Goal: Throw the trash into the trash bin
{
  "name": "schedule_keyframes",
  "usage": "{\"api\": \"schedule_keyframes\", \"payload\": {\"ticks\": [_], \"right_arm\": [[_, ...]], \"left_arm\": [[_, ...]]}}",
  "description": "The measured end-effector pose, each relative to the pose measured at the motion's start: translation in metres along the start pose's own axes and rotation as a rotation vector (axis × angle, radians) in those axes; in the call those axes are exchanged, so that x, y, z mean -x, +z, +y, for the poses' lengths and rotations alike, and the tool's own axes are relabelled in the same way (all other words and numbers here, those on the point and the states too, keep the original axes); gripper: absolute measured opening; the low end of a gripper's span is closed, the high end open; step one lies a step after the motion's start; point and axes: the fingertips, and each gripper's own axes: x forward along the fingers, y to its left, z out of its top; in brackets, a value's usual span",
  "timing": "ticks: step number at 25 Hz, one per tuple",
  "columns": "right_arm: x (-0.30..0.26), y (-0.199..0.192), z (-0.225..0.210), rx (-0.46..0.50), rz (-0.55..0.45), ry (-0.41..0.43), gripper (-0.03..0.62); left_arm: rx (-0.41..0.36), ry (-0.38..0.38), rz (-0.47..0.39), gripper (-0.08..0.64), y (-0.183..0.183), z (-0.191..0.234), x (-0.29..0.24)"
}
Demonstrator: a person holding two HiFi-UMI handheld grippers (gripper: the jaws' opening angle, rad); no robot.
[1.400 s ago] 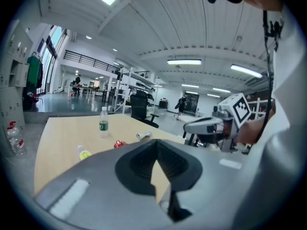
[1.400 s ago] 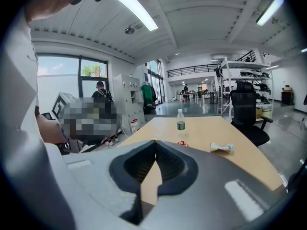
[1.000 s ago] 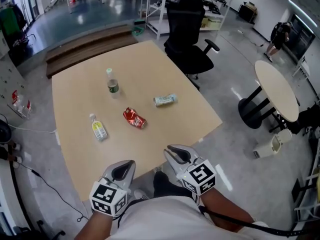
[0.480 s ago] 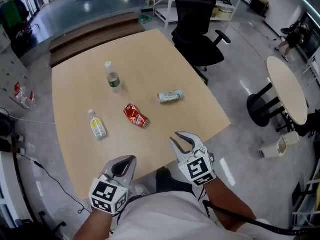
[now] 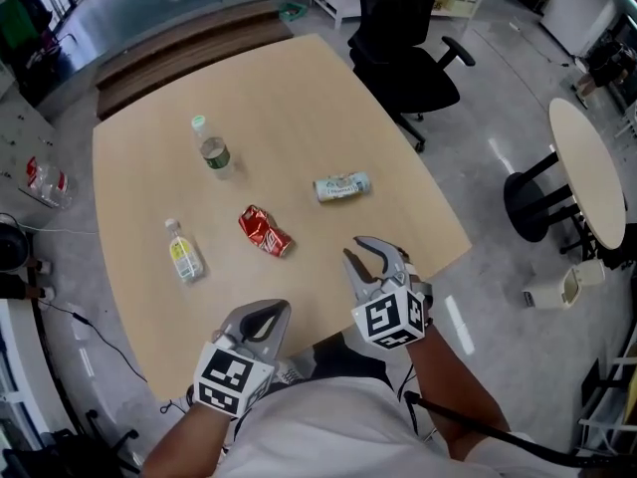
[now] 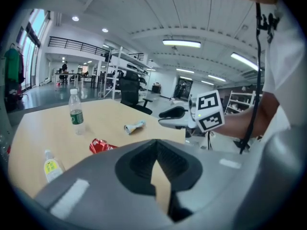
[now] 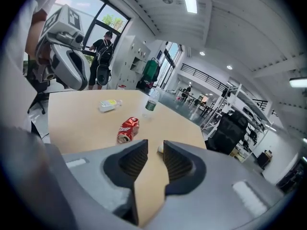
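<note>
Trash lies on the pale wooden table: a crushed red can, a flattened pale can, a small yellow-labelled bottle on its side and an upright clear bottle. My right gripper hovers over the table's near edge, below the pale can; its jaws have just been opening and nothing is between them. My left gripper sits at the near edge with its tips together, holding nothing. The red can lies ahead of the right jaws.
A black office chair stands at the table's far right corner. A round white table and a small white container on the floor are at the right. Wooden steps lie behind the table.
Both grippers have moved forward toward the table. The right one has rolled upright and its jaws have spread apart. The trash has not moved.
</note>
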Motion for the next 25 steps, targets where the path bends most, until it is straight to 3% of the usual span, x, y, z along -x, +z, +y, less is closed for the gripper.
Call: {"api": "schedule_keyframes", "payload": {"ticks": [12,25], "right_arm": [[-0.061,-0.036,-0.028,0.147,0.082,0.020,0.107],[-0.134,-0.073,-0.042,0.426,0.220,0.103,0.156]], "left_arm": [[0.048,-0.033,0.101,0.008,-0.006,0.004,-0.057],[0.113,-0.007,0.115,0.008,-0.002,0.022,-0.098]]}}
